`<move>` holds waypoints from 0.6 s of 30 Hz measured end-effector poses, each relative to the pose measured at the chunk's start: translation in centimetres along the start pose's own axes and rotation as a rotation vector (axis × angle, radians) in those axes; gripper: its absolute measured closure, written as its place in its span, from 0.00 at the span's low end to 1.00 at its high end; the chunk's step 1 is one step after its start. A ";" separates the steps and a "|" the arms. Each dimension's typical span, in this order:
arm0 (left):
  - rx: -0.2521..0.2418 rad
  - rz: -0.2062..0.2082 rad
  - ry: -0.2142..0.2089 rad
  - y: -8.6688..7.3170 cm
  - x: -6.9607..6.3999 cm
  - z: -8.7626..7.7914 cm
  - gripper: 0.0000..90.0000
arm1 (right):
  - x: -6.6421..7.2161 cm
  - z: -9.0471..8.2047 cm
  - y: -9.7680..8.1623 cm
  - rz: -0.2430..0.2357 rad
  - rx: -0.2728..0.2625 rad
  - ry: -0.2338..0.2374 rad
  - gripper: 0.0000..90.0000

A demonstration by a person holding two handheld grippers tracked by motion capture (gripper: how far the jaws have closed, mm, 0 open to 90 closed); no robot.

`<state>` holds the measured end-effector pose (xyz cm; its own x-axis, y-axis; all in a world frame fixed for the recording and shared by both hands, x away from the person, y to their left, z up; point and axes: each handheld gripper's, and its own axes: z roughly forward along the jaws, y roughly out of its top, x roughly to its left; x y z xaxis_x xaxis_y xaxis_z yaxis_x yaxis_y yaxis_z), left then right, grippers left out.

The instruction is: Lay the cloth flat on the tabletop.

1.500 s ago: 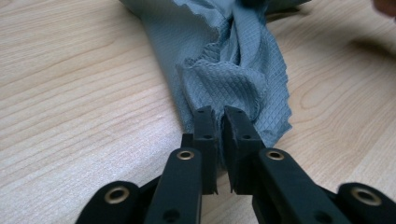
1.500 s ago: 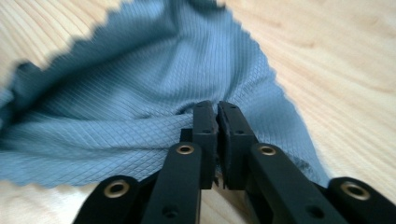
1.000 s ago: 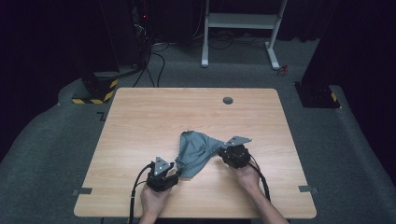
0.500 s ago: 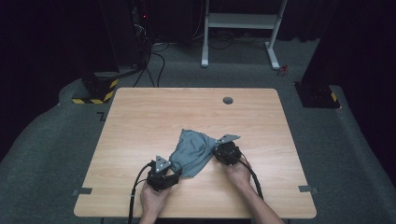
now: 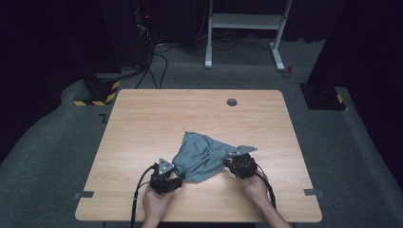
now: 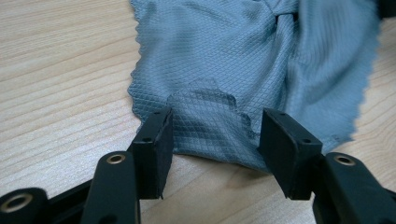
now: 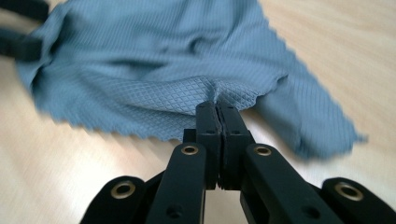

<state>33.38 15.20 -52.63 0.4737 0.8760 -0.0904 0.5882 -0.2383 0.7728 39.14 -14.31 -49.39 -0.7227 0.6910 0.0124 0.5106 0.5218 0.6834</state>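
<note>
My right gripper point(image 7: 217, 109) pinches the grey-blue cloth's point(image 5: 202, 154) edge on the worktop point(image 5: 142, 123); my left gripper point(image 6: 215, 133), jaws just opening, straddles a folded corner without pressing.

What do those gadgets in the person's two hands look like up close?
Each is a chunky black tool. The left gripper and right gripper each carry a grey three-cornered plate on top and trail a black cable back along the forearm. In the gripper views, the jaws are two matte black arms ending in flat rectangular blocks, joined by brass-coloured rivets. The forearms are bare, with no sleeves in view.
</note>
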 end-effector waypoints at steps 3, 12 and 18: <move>-0.001 -0.005 -0.002 0.0 0.1 0.0 0.50 | 0.4 -0.5 -1.3 -0.003 0.024 0.001 0.99; -0.052 -0.011 -0.038 -0.2 0.3 -0.4 0.50 | 1.8 -2.2 -4.9 0.011 0.024 0.004 0.99; -0.057 0.013 -0.062 -0.2 -0.1 -0.4 0.51 | 1.1 -3.4 -6.1 0.009 0.039 -0.060 0.98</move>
<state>32.94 15.39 -52.51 0.5219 0.8449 -0.1173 0.5440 -0.2237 0.8087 33.65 -18.42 -51.06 -0.6891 0.7242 -0.0259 0.5357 0.5332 0.6548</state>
